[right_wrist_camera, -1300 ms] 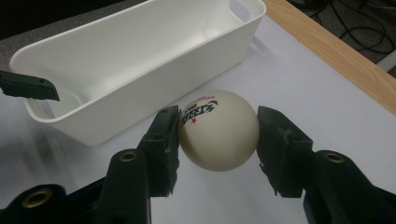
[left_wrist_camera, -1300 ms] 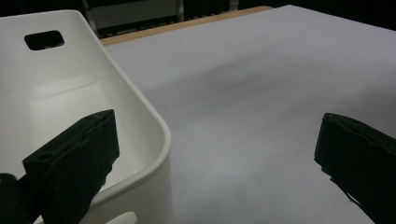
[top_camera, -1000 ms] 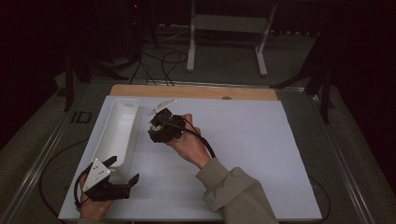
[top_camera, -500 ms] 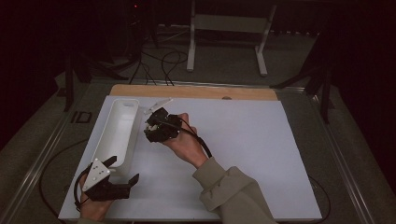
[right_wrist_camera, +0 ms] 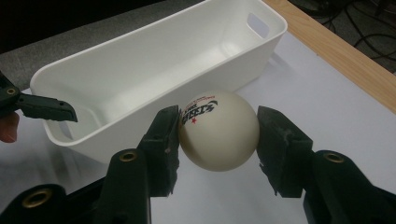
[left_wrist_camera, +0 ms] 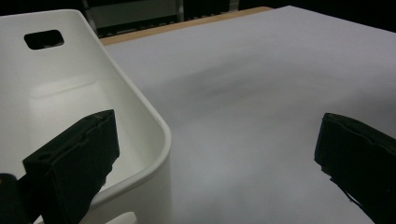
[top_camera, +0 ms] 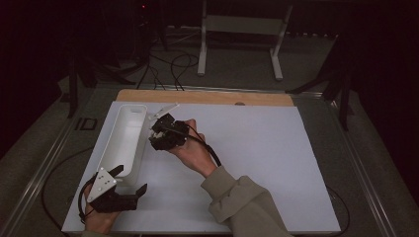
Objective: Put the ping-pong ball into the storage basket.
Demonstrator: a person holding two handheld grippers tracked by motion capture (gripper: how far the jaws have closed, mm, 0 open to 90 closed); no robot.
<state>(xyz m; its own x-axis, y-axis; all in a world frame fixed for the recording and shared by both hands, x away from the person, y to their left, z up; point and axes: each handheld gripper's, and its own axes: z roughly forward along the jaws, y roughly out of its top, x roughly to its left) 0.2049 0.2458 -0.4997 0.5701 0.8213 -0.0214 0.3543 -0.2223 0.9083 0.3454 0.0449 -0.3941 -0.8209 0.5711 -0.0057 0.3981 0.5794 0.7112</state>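
Gripping a cream ping-pong ball (right_wrist_camera: 218, 129) between both pads, right hand-held gripper (right_wrist_camera: 218, 140) just beside the long wall of the white bin (right_wrist_camera: 140, 60), above the white table (right_wrist_camera: 327, 93). Ball stamped with small black lettering and red stars, too small to read. Ball's far side near the bin's rim, apart from it. Wooden edge (right_wrist_camera: 345, 60) along the table's far side, well apart. From above: right hand-held gripper (top_camera: 165, 133) next to the bin (top_camera: 123, 143), ball hidden behind it; wide bare table to its right. Left hand-held gripper (top_camera: 129, 181) at the bin's near end, jaws spread wide, holding nothing. Left gripper view: one jaw over the bin's corner (left_wrist_camera: 159, 135), the other over bare table (left_wrist_camera: 261, 107).
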